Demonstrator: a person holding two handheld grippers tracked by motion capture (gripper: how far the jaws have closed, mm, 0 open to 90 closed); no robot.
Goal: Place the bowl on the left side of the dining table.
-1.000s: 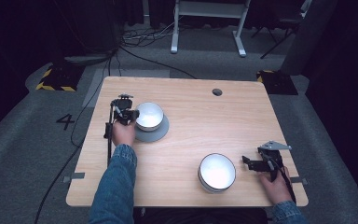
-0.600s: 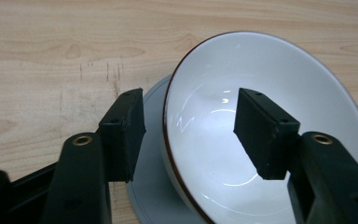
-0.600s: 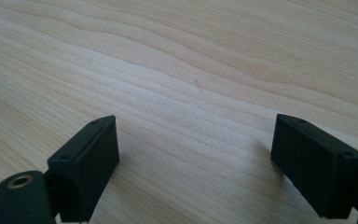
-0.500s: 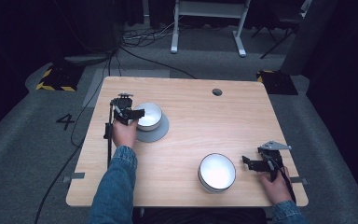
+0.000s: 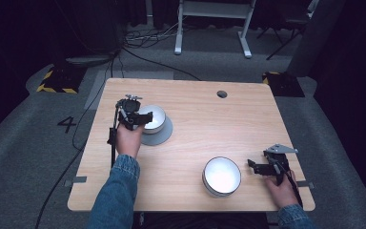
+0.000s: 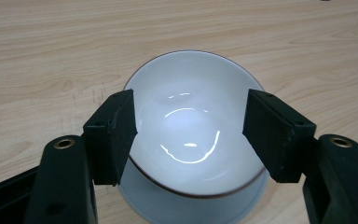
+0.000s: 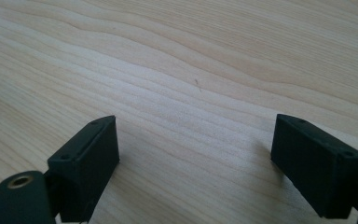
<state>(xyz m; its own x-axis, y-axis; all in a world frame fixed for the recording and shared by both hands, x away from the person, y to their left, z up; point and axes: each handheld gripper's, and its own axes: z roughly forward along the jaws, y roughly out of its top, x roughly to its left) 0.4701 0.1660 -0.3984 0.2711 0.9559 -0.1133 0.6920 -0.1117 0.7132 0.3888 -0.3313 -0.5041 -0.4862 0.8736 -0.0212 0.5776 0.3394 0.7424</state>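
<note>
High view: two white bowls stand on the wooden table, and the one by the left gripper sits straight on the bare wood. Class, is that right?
Not quite. In the high view the bowl by the left gripper sits on a grey saucer, not on the bare wood. The other bowl does stand directly on the table.

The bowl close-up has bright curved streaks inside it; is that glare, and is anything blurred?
Left gripper view: yes, lamp glare arcs across the glossy white bowl; its near edge looks soft. Right gripper view: no glare, the table grain is sharp, with soft jaw shadows. High view: the table is well lit, the surrounding floor dark.
</note>
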